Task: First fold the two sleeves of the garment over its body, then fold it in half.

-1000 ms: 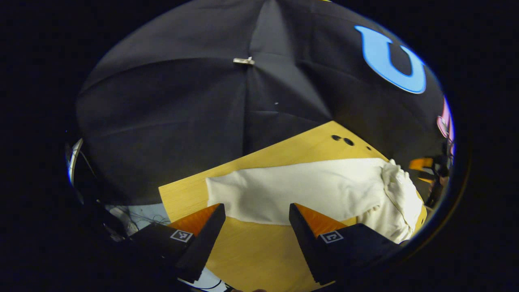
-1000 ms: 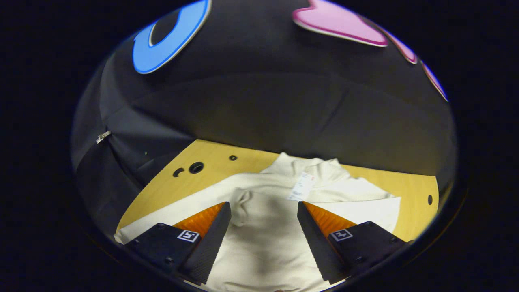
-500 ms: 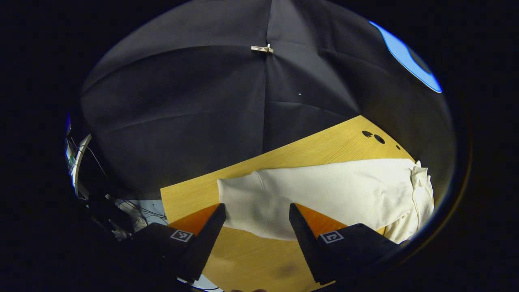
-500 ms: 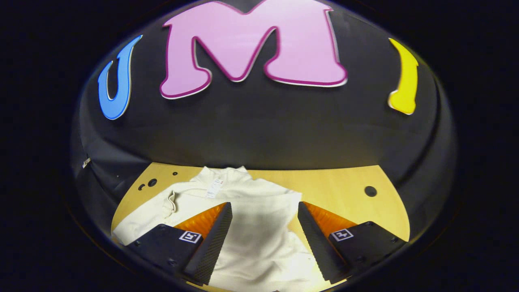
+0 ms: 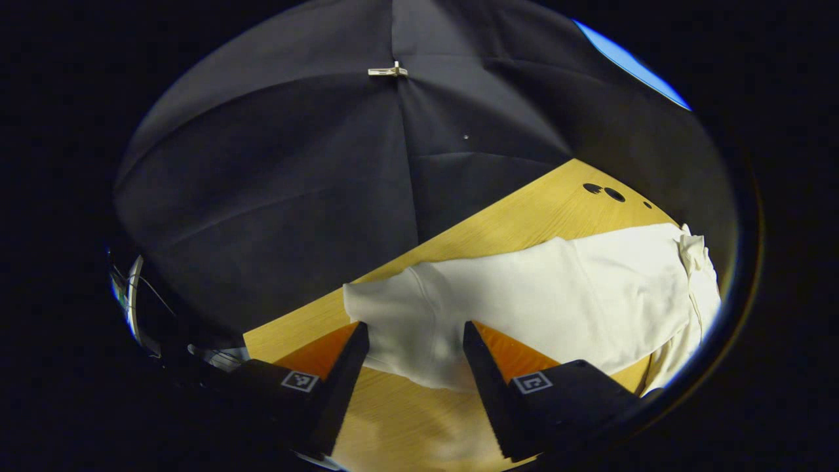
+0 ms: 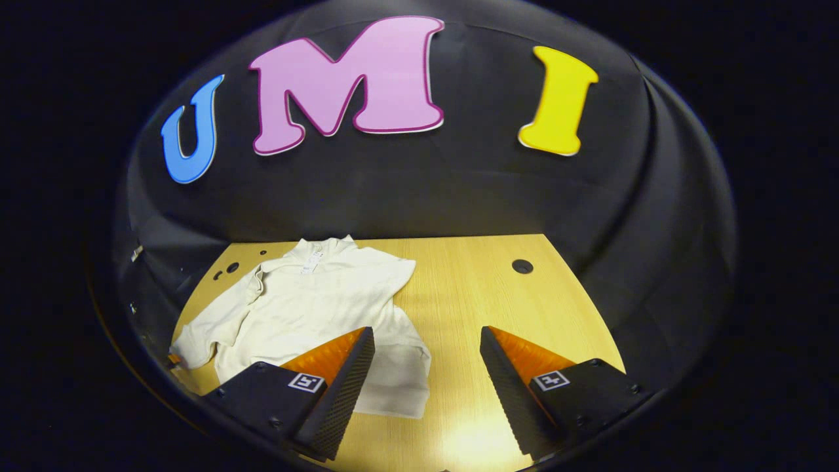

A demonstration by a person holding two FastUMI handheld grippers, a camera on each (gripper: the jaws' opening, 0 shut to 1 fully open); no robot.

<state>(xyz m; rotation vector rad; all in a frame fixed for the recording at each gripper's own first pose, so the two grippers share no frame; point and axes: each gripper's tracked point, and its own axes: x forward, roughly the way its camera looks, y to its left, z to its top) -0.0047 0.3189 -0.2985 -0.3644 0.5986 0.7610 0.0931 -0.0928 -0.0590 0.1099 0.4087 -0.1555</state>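
A cream long-sleeved garment (image 6: 314, 298) lies on the yellow wooden table (image 6: 485, 295), collar toward the wall. One sleeve lies folded over its body; the other sleeve (image 5: 524, 295) stretches flat toward the table's left side. In the left gripper view my left gripper (image 5: 414, 341) is open, its fingers straddling the cuff end (image 5: 393, 314) of that outstretched sleeve, just above it. In the right gripper view my right gripper (image 6: 426, 351) is open and holds nothing, hovering over the table by the garment's lower right corner (image 6: 406, 393).
The black booth wall rises right behind the table. Round holes (image 6: 522, 266) are cut in the tabletop at the far right and more holes (image 5: 604, 191) at the far left. The table's left edge (image 5: 295, 314) lies close to the sleeve cuff.
My right gripper has pulled back and swung to the right, away from over the garment's body. My left gripper has come closer to the sleeve cuff, which now sits between its fingers.
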